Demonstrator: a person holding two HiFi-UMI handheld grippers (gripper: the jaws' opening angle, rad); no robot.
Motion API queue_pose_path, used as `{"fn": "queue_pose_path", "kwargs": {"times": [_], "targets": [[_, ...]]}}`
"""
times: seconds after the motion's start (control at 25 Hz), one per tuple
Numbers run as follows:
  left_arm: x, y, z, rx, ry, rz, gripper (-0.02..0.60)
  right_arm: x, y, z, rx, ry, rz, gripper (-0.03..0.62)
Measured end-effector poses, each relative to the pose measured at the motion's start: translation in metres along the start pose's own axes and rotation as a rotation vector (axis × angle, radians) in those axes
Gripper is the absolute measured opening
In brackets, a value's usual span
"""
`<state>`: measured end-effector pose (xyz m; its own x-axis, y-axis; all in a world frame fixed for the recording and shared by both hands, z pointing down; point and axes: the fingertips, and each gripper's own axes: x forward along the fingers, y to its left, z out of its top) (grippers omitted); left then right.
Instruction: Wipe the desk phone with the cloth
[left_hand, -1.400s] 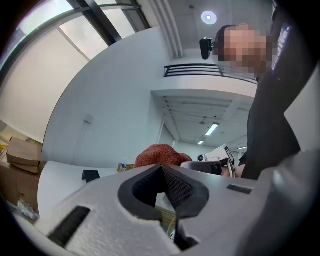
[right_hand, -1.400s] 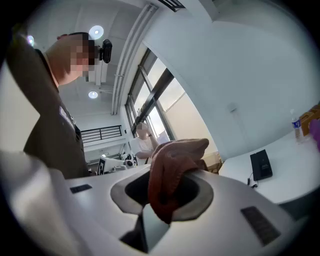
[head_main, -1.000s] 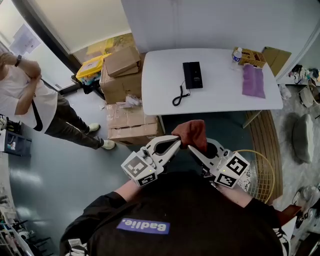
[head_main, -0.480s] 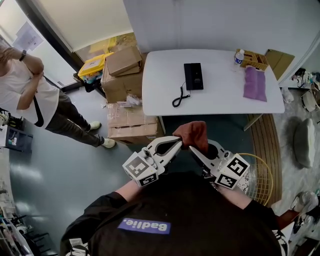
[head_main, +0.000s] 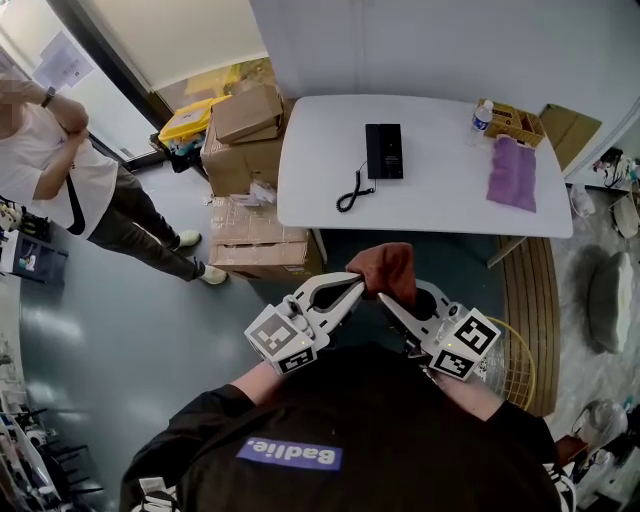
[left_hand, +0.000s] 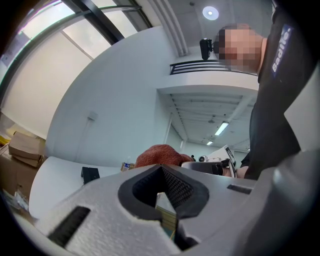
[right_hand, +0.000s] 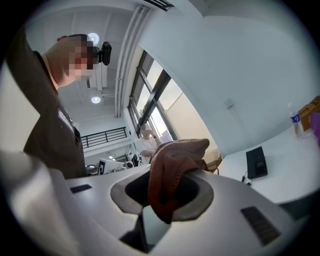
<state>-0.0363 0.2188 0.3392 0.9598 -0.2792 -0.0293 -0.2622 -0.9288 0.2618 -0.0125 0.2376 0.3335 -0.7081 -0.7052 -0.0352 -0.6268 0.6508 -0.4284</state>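
well apart from the phone, the cloth is gripped by the right tongs; the left tongs are clenched shut.

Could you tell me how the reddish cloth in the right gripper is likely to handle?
The cloth looks floppy: it droops over the right gripper in folds. Probably light, since a small pinch carries it. Its knit texture should resist slipping.

We wear a black long-sleeved top with a purple patch lettered in white. Left tool and right tool: white moulded bodies, dark-grey ribbed pads, each with a black-and-white marker cube.
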Motion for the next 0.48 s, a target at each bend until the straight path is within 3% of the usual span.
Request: {"fn": "queue_pose_path", "kwargs": {"times": [0.24, 0.48], "targets": [[0.015, 0.0, -0.006, -0.005, 0.009, 0.016, 0.006, -0.008, -0.015, 0.0, 0.012, 0.016, 0.019, 0.094], [0.021, 0.028, -0.004, -0.014, 0.004, 0.019, 0.006, 0.012, -0.034, 0.004, 0.015, 0.015, 0.014, 0.094]]}}
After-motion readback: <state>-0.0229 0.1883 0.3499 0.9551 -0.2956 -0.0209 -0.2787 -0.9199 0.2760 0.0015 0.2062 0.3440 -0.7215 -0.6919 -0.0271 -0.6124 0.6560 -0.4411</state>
